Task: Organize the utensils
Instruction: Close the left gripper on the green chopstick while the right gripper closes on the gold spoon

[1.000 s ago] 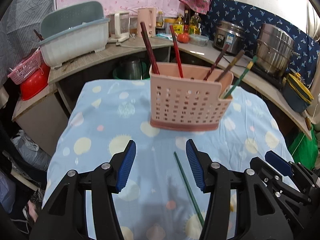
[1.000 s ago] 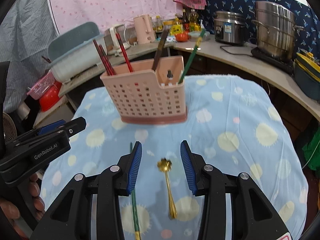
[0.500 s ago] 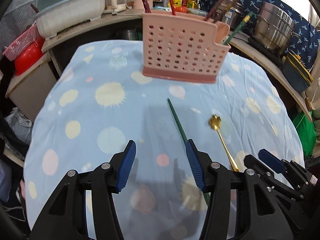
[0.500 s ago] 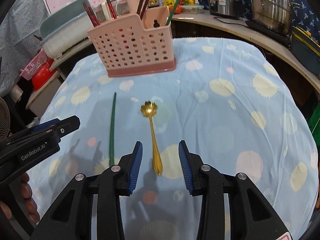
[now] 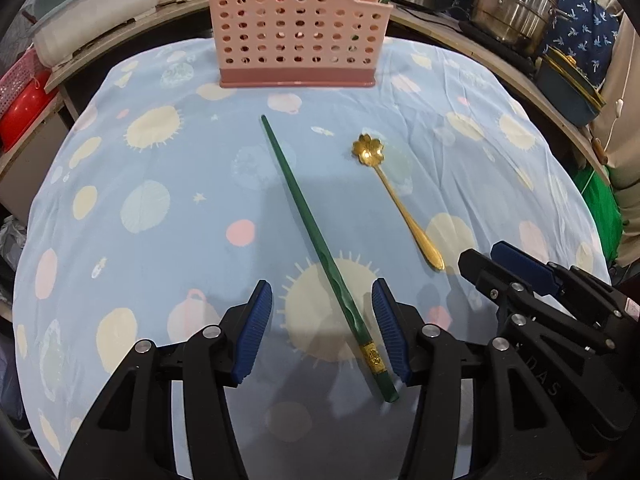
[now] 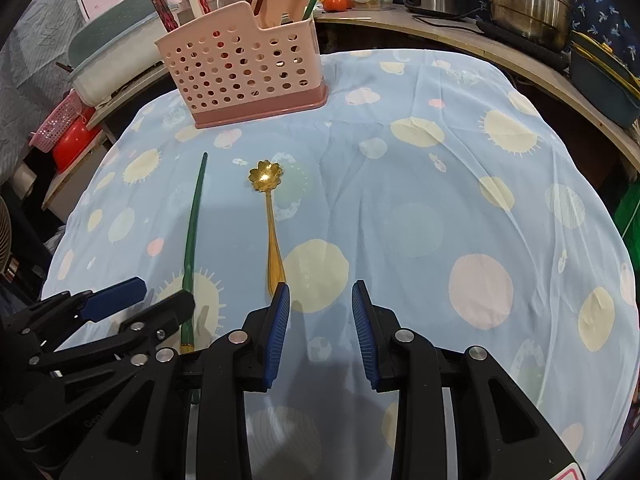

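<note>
Now | left gripper jaws released astride green chopstick | right gripper jaws released

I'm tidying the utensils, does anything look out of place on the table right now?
Yes: a single green chopstick and a gold flower spoon lie loose on the cloth, apart from each other, while other utensils stand in the pink caddy.
</note>
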